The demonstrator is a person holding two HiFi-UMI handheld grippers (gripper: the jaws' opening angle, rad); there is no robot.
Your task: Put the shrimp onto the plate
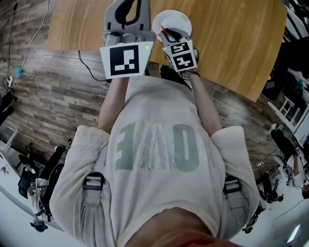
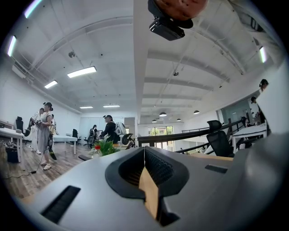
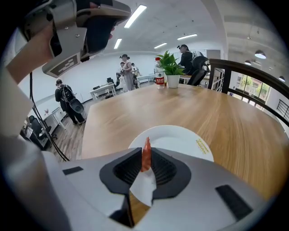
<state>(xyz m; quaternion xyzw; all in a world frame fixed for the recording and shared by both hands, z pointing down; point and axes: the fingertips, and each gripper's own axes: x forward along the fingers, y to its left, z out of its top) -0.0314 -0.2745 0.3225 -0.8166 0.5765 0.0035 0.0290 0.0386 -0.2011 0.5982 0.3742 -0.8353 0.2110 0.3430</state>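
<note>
My right gripper (image 3: 146,152) is shut on a thin orange-red shrimp (image 3: 146,145), which stands upright between the jaws with its tip poking out above them. It hangs just over the near rim of a white plate (image 3: 180,139) on the wooden table (image 3: 216,117). The head view shows the same: the right gripper (image 1: 169,34) at the plate's (image 1: 179,18) near edge. My left gripper (image 1: 129,5) is raised to the left of the plate, away from it. In its own view, the left gripper (image 2: 144,153) is shut on nothing and faces out into the room.
A potted plant (image 3: 170,67) and a bottle (image 3: 159,76) stand at the table's far end. The table edge (image 1: 212,82) runs close in front of the person. A black cable (image 1: 91,67) lies on the plank floor. People stand in the background.
</note>
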